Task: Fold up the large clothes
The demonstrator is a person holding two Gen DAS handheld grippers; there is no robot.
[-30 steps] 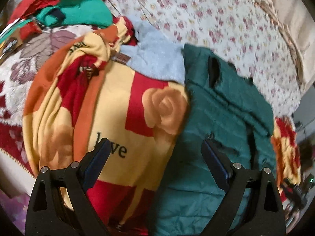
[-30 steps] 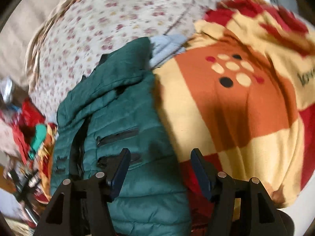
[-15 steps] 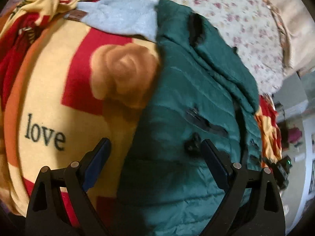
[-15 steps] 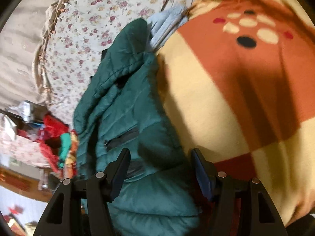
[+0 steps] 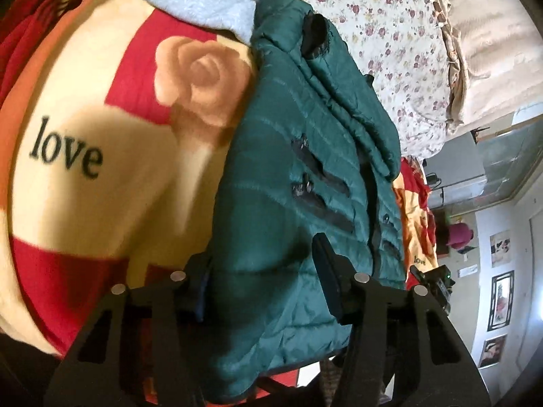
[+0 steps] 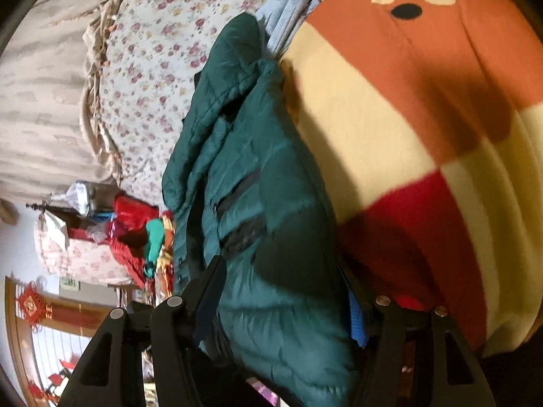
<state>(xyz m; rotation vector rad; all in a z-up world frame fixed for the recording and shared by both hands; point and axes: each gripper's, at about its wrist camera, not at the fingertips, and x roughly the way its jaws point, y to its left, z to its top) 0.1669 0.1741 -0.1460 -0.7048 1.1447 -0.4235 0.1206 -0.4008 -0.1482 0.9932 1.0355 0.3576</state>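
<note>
A dark green quilted jacket [image 5: 305, 183] with black zip pockets lies folded lengthwise on a red, cream and orange blanket [image 5: 101, 129] on the bed. My left gripper [image 5: 261, 278] straddles the jacket's near hem, one finger on each side of the padded edge, jaws partly closed around it. In the right wrist view the same jacket [image 6: 258, 183] fills the middle. My right gripper [image 6: 281, 298] also straddles the near hem, with the fabric bulging between its fingers. Whether either pair of pads is pressing the fabric is unclear.
A light grey garment [image 5: 203, 3] lies under the jacket's far end. A floral bedspread [image 5: 383, 23] and beige valance lie beyond. Red and teal clothes [image 6: 135, 227] are piled past the jacket. Room floor and wall pictures show at the right of the left view.
Both grippers moved forward and down onto the jacket's near hem. Their fingers have narrowed and the padded edge now sits between them.
</note>
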